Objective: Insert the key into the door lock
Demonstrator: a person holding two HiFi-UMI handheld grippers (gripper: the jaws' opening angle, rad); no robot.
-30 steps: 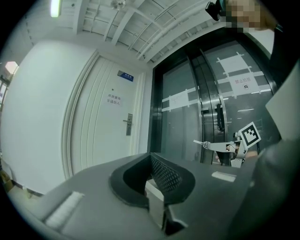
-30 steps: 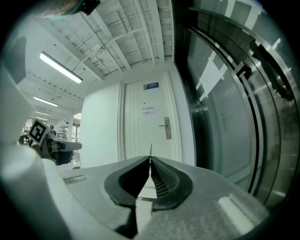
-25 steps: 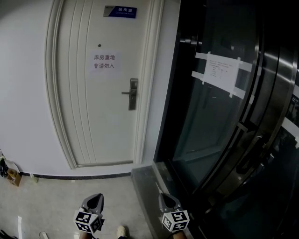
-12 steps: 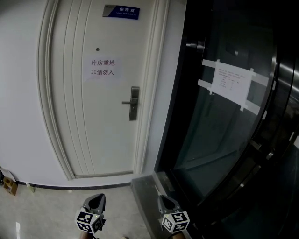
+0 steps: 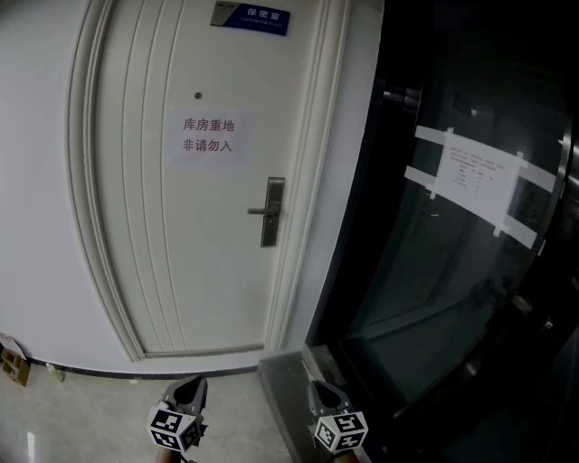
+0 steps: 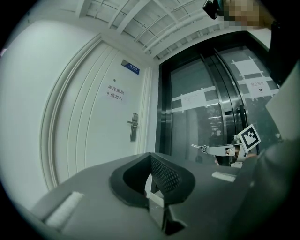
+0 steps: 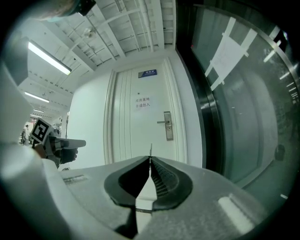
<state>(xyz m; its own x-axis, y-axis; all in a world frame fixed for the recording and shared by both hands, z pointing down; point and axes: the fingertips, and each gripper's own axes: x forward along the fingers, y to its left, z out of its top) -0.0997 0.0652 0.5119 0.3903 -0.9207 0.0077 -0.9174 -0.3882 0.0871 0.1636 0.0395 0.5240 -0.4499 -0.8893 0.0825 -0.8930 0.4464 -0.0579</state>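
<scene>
The insertion has not begun. Judging by the gap, this is only the approach, and closing on the door, lining the blade up with the keyhole and pushing it in are all left to do. The key (image 7: 150, 149), a thin metal sliver seen edge-on, is pinched between the pressed-together jaws of the right gripper (image 7: 150, 158). Its tip pokes out toward the lock plate (image 7: 167, 125), which lies at about 12 o'clock from it and well apart. The left gripper (image 6: 150, 155) has its jaws closed on each other with nothing between them. In the head view both grippers sit level at 6 o'clock. Their pads (image 7: 161, 180) are black with a cross-hatched, rubbery-looking grain. The door (image 5: 181, 244) is matte white with moulded vertical ribs inside a raised frame. The lock plate is a slim upright rectangle of greyish metal, and a short lever handle (image 5: 258, 212) juts from it toward 9 o'clock. The keyhole itself is too small to make out. A paper sign (image 5: 208, 136) is stuck flat at 10 o'clock from the plate, and a blue nameplate (image 5: 258, 15) sits at 12 o'clock near the top edge. Toward 3 o'clock stands a dark, glossy glass panel (image 5: 425, 298) in a metal frame with a taped sheet (image 5: 475, 176) on it. The floor (image 5: 81, 407) looks pale and smooth.
</scene>
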